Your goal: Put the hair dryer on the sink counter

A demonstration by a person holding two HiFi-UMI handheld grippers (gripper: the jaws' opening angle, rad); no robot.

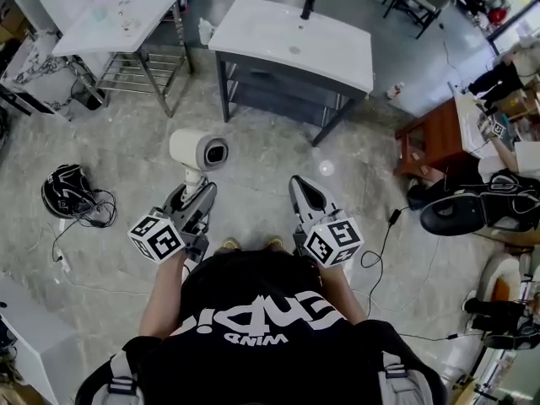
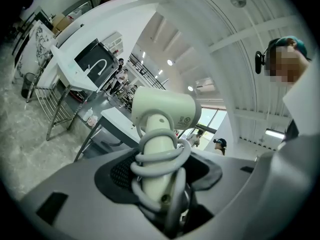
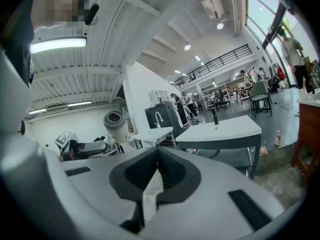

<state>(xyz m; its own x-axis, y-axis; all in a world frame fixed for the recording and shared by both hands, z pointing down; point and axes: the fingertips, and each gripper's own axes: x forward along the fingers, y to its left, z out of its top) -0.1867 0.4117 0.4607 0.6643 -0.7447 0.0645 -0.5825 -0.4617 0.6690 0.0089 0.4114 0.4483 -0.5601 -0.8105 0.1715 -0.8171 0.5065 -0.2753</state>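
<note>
**Hair dryer up in the left gripper, short of the counter**

Nearest the lens in the head view: black T-shirt with white lettering (image 1: 253,327), bare forearms out in front, marker cubes riding on both tools. Just beyond, on the left, the grey two-jaw left gripper (image 1: 196,194), clamped on the handle of a cream-white plastic hair dryer (image 1: 200,150). Stands upright in that grip, barrel on top, dark round opening turned toward the right-hand side. Close in through the left gripper view: handle of the hair dryer (image 2: 162,111) wedged between the dark ribbed pads (image 2: 120,174), and a pale cord (image 2: 159,156) looped round the handle in several turns. Jaws set wide, yet firmly on the handle.

Over on the right, the matching grey right gripper (image 1: 300,186), tipped slightly downward. Jaws pressed together at the tips in the right gripper view (image 3: 157,153), nothing pinched between them.

Hangs in mid-air over the mottled grey stone floor (image 1: 261,154), that dryer, not yet set down. Straight ahead and well apart from both tools: the white rectangular sink counter on a dark grey frame (image 1: 337,53), with a black tap (image 1: 310,2) at its far edge. Off to the left, a second white-topped table on a chrome wire frame (image 1: 101,28). On the floor at the left, a black helmet-like object with trailing cables (image 1: 67,189). On the right, a brown wooden side table (image 1: 430,146).
</note>
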